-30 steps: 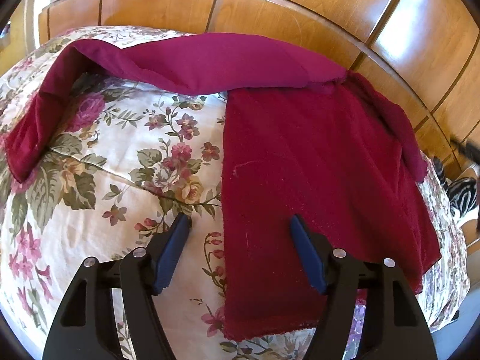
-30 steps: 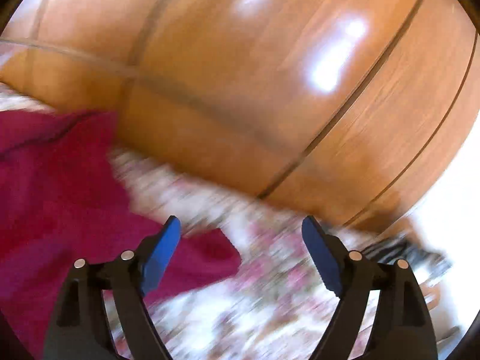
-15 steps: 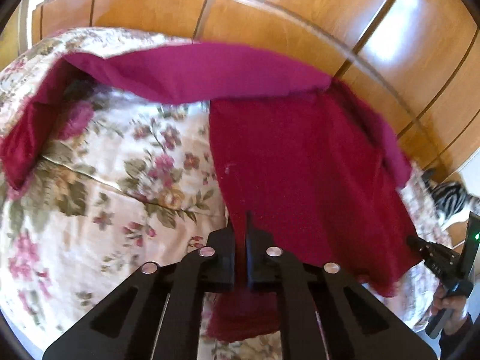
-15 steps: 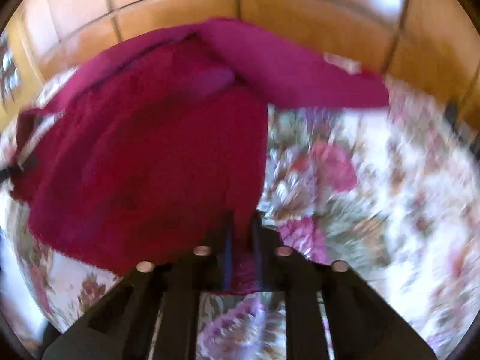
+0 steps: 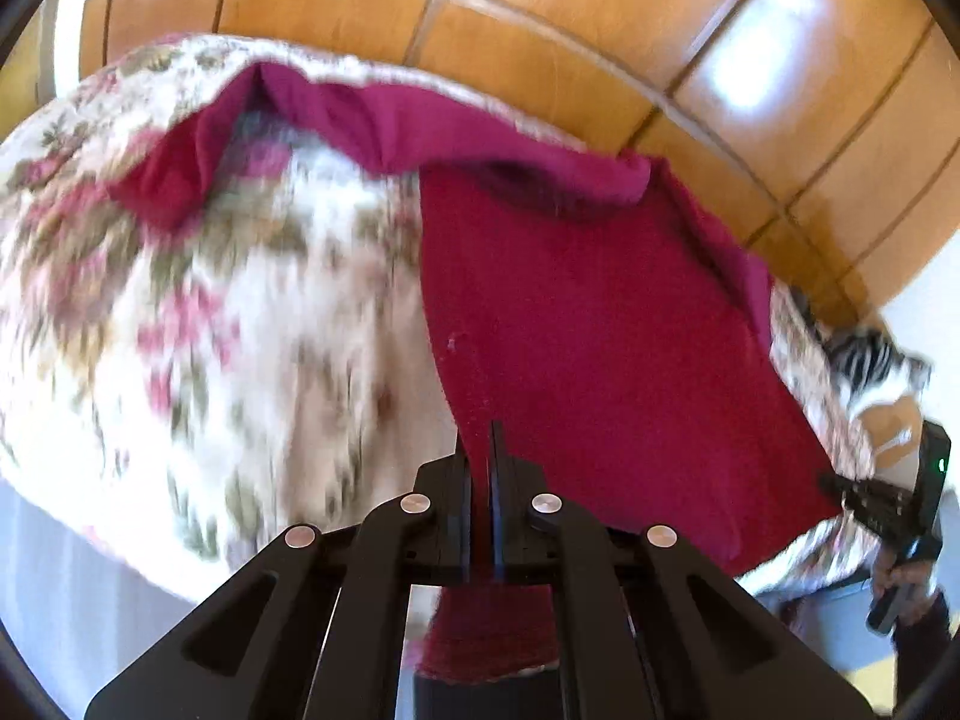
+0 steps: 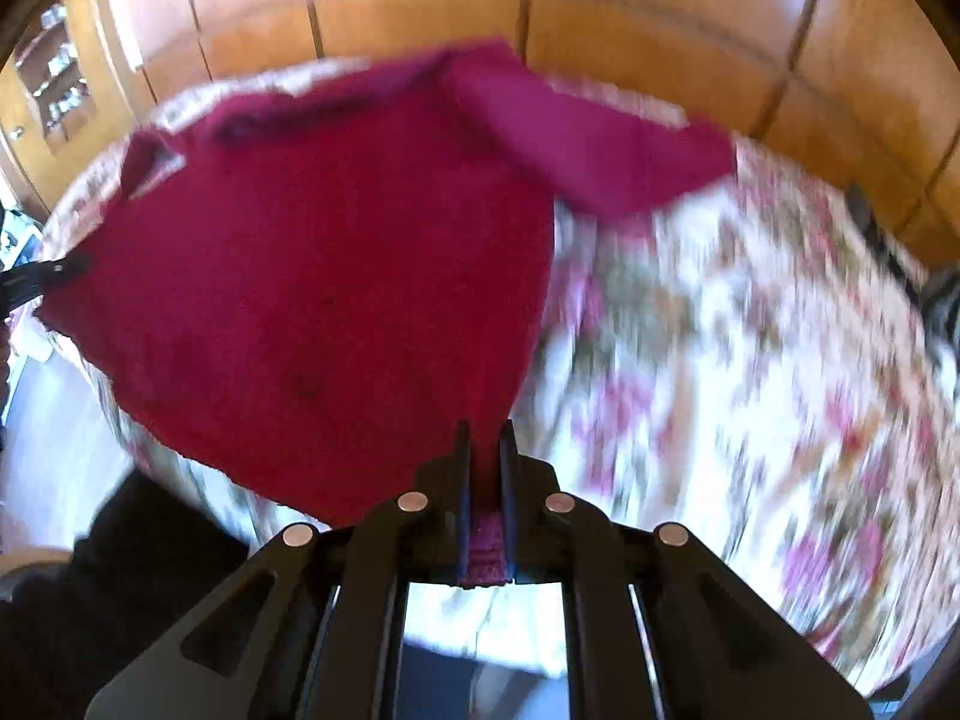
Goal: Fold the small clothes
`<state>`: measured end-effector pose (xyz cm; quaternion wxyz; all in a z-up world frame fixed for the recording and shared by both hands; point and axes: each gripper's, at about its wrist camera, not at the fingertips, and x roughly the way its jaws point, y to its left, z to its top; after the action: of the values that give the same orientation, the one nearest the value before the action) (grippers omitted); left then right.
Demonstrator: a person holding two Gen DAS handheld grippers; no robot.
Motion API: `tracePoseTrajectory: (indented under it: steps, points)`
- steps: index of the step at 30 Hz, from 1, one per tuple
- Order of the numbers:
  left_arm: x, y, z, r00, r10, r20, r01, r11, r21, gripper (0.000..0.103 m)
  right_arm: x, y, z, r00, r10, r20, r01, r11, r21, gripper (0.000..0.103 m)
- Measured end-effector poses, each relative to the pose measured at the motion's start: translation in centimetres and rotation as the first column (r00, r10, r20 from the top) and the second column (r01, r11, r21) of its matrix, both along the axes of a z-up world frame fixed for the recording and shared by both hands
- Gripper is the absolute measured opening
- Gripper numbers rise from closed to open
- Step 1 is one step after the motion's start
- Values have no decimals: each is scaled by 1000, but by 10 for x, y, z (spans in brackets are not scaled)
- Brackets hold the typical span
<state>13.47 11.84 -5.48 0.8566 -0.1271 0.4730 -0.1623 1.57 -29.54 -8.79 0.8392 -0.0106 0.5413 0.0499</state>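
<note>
The garment (image 5: 600, 324) lies on the bedspread (image 5: 240, 330), before the wooden panelling (image 5: 540, 30).

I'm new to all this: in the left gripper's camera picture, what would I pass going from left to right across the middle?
Flowered bedspread → red garment → zebra-striped thing, partly hidden → the other gripper, at the right edge, pinching the garment's corner.

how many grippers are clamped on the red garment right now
2. The left gripper pinches one near corner of the red garment; the right gripper pinches the other near corner. Each also shows at the edge of the other's view.
</note>
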Motion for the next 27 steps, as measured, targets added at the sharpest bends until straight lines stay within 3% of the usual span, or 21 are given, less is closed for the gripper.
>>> tracePoseTrajectory:
  steps: [1, 3, 4, 8, 10, 11, 13, 16, 21, 22, 23, 24, 27]
  points:
    - [-6, -1, -5, 1000, 0, -5, 0, 999, 32, 3, -2, 1, -4, 1000, 0, -14, -1, 1000, -14, 7]
    - [-9, 9, -11, 1000, 28, -11, -28, 999, 34, 4, -3, 2, -5, 1000, -20, 5, 20, 998, -63, 24]
    - [-6, 19, -13, 998, 69, -10, -69, 997, 41, 10, -1, 2, -2, 999, -26, 24, 27, 997, -66, 44]
    - [17, 58, -7, 967, 247, 54, -252, 961, 115, 14, 12, 16, 23, 989, -15, 148, 35, 991, -131, 64]
    - [30, 72, -5, 944, 315, 95, -327, 928, 177, 51, 21, 32, 31, 981, 20, 194, 5, 992, -128, 68]
    - [37, 76, -4, 933, 340, 122, -359, 910, 208, 58, 26, 41, 33, 979, 41, 201, -17, 993, -119, 71]
    - [54, 80, -4, 919, 354, 176, -390, 882, 262, 61, 43, 63, 32, 973, 88, 213, -68, 993, -97, 74]
    - [85, 76, -8, 923, 324, 207, -378, 862, 337, 63, 79, 96, 27, 971, 119, 209, -119, 993, -13, 74]
    - [145, 66, -26, 936, 267, 230, -346, 819, 458, 60, 153, 143, 13, 966, 148, 213, -162, 986, 49, 64]
    - [157, 67, -32, 939, 263, 223, -341, 806, 484, 36, 167, 148, 10, 966, 151, 210, -164, 985, 46, 60]
    - [165, 71, -38, 944, 262, 202, -329, 802, 497, 19, 187, 155, 4, 966, 154, 205, -166, 985, 41, 56]
    - [175, 76, -42, 948, 269, 168, -317, 809, 495, 4, 200, 158, -1, 965, 159, 207, -168, 985, 25, 54]
    - [178, 97, -31, 951, 277, 138, -309, 873, 377, 4, 233, 171, -20, 962, 195, 189, -191, 981, -43, 47]
